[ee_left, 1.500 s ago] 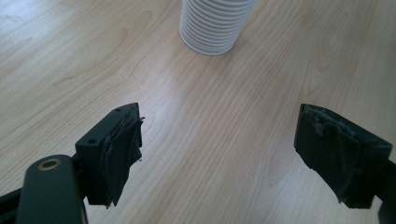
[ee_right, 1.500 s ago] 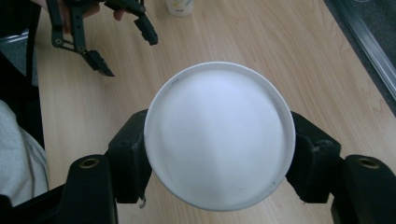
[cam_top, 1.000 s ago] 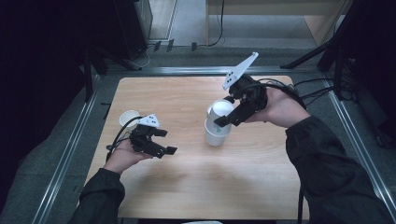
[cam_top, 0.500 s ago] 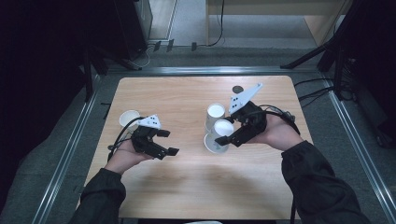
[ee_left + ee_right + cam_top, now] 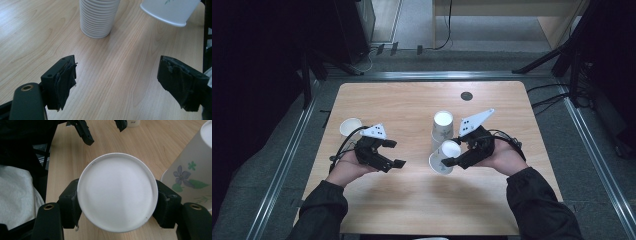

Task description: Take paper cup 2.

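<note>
A stack of white paper cups (image 5: 442,126) stands upside down at the table's middle; its ribbed rims (image 5: 97,18) and flower print (image 5: 191,173) show in the gripper views. My right gripper (image 5: 451,154) is shut on a single white paper cup (image 5: 443,159), tilted on its side just in front of the stack. The cup's round base (image 5: 117,191) faces the camera between the jaws (image 5: 117,205). My left gripper (image 5: 396,153) hovers open to the left of that cup, with nothing between its fingers (image 5: 62,80). The held cup's rim (image 5: 170,12) lies ahead of it.
Another white cup (image 5: 350,126) stands upright near the table's left edge, behind my left hand. A small dark round disc (image 5: 466,96) lies at the back of the wooden table (image 5: 412,200). Metal rails run along both sides.
My right gripper pulled one cup off the top of the stack, then brought it down and toward the front, tipping it on its side. The left gripper stayed nearly still.
</note>
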Demonstrator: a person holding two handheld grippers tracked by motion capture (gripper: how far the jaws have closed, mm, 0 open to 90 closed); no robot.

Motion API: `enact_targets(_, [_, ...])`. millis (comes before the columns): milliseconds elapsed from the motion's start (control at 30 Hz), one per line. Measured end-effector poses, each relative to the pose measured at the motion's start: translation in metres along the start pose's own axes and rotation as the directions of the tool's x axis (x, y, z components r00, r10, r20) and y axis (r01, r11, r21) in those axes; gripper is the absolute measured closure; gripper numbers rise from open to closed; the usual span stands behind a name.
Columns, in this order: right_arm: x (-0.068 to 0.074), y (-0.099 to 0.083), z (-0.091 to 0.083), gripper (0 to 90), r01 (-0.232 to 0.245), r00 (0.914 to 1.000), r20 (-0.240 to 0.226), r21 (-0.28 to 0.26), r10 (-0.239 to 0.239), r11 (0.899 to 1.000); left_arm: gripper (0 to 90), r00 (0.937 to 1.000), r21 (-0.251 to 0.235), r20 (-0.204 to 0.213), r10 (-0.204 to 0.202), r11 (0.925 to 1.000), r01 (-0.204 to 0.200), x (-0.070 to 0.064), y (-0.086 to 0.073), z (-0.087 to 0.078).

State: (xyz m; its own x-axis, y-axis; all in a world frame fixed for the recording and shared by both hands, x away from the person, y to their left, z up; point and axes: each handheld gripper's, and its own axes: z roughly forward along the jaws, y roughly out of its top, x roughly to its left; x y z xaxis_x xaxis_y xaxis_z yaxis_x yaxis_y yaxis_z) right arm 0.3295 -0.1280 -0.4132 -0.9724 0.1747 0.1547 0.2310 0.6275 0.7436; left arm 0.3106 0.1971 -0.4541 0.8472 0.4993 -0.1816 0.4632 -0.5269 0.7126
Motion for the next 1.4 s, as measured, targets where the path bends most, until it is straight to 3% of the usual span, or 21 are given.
enact_targets(433, [-0.006,-0.027,0.022,34.6,-0.057,0.9983,-0.014,-0.069,0.056,0.996,16.0,0.9988,-0.009,0.042,0.027,0.9996,-0.026,-0.007,0.008,0.009])
enact_targets(533, [-0.007,-0.032,0.024,34.6,-0.069,0.9967,-0.050,-0.104,0.064,0.992,16.0,0.9980,-0.007,0.050,0.039,0.9992,-0.039,-0.010,0.010,0.013])
enact_targets(767, [-0.010,-0.040,0.026,34.6,-0.078,0.9968,-0.030,-0.121,0.074,0.990,16.0,0.9933,-0.015,0.101,0.055,0.9985,-0.053,-0.014,0.019,0.026])
enact_targets(1000, [-0.008,-0.039,0.027,34.6,-0.081,0.9964,-0.038,-0.160,0.075,0.984,16.0,0.9790,-0.005,0.182,0.092,0.9957,-0.093,-0.021,0.025,0.042])
enact_targets(1233, [-0.005,-0.039,0.032,34.5,-0.074,0.9967,-0.044,-0.157,0.068,0.985,16.0,0.9713,-0.013,0.205,0.121,0.9925,-0.121,-0.028,0.028,0.051])
enact_targets(1300, [-0.004,-0.039,0.032,34.5,-0.074,0.9965,-0.050,-0.161,0.067,0.984,16.0,0.9672,-0.015,0.216,0.134,0.9909,-0.134,-0.031,0.029,0.054])
enact_targets(1400, [-0.002,-0.038,0.031,34.5,-0.074,0.9965,-0.052,-0.164,0.066,0.984,16.0,0.9561,-0.031,0.254,0.147,0.9891,-0.144,-0.033,0.030,0.058])
